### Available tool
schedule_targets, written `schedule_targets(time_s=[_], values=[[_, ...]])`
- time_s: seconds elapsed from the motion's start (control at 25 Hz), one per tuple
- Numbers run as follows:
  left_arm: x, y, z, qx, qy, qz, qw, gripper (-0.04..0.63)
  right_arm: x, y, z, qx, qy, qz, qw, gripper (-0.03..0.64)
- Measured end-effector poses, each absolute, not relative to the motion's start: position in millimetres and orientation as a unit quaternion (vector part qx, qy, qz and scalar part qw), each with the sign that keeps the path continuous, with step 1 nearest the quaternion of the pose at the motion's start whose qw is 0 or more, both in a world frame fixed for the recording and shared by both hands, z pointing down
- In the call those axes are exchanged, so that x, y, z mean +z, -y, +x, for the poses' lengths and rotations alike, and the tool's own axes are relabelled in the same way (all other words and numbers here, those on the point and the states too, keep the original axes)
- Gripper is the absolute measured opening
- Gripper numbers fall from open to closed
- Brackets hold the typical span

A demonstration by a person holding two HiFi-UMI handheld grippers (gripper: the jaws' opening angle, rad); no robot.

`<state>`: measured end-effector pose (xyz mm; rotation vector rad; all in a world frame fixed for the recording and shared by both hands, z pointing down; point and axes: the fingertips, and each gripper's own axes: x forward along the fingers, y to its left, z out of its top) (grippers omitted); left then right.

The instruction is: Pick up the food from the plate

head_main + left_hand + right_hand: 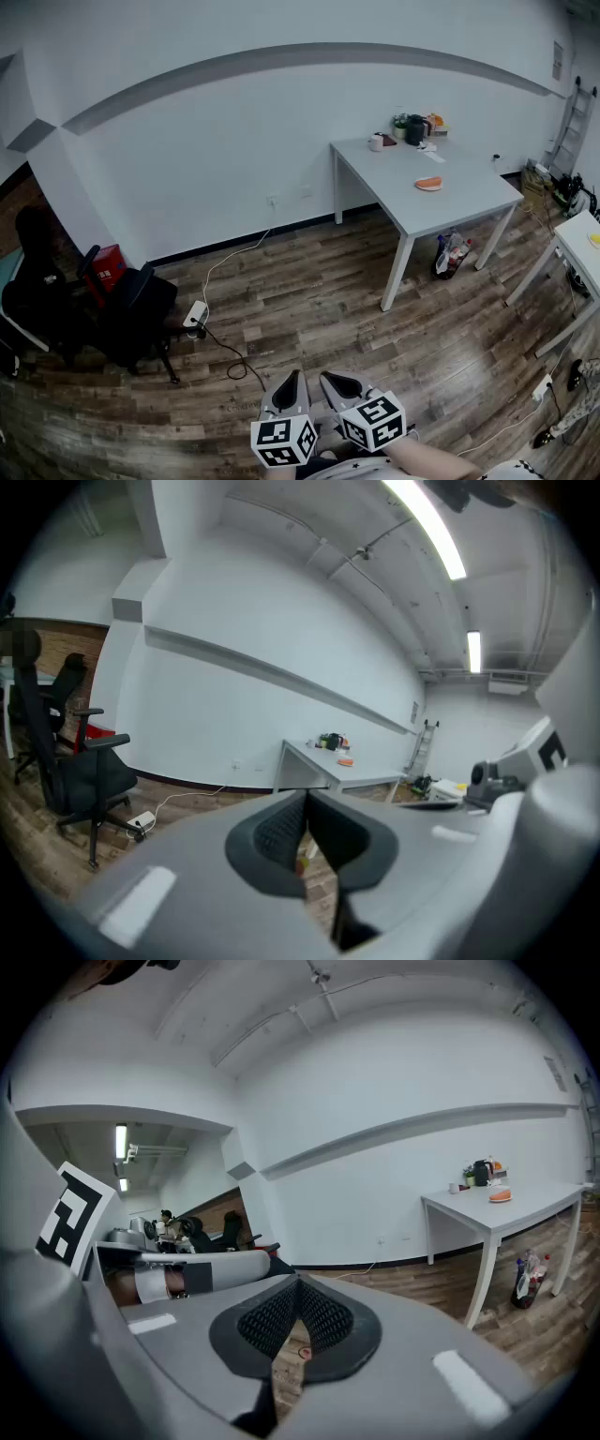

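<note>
Holding the left tongs (306,803) fully closed, pads pressing flat together, gripping nothing and touching nothing. Holding the right tongs (298,1288) closed as well, tips meeting, gripping nothing.

Carrying both pairs side by side, low and close to the body at the bottom of the head view, with marker cubes nearest the camera and tips pointing forward. Hanging in the air above the dark wood-plank floor (328,300), clear of it.

Standing well apart from the white rectangular four-legged table (394,173), which is sitting across the room against the pale wall. Spotting the small orange round plate (428,184) lying on that table toward its near right edge, far from both tongs. Showing something pale on top, though too small for telling the food apart from the plate.

Seeing a white cup (376,142), a dark kettle-shaped jug (415,129) and a small green potted plant (400,122) clustering at the table's far corner by the wall. Seeing a colourful bag (452,253) sitting on the floor under the table, near a leg.

Over to the left, seeing a black wheeled office chair (131,309) standing near the wall, and a white power strip (195,314) lying on the floor just beside it, trailing a cable.
</note>
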<state>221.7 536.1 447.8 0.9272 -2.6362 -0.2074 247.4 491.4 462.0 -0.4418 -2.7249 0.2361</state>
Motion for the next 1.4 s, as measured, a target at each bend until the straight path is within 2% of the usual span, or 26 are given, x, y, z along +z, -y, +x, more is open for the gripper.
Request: schedule_targets(time_s=[0.56,1.12,1.4], values=[[466.9,-479.4,178.9,-0.05,0.909,0.374,0.176,0.008,480.8,-428.1,207.2,0.114,0.973,-0.09,0.177,-0.002],[432.2,-288.2,12.9,-0.053,0.898,0.406,0.16,0.008,448.7,-243.5,39.1,0.082,0.979,-0.076,0.169,-0.002],[432.9,-180.7,-35.7,-0.055,0.881,0.444,0.155,0.008,448.0,-146.7,-3.8,0.082,0.983,-0.044,0.161,-0.002]])
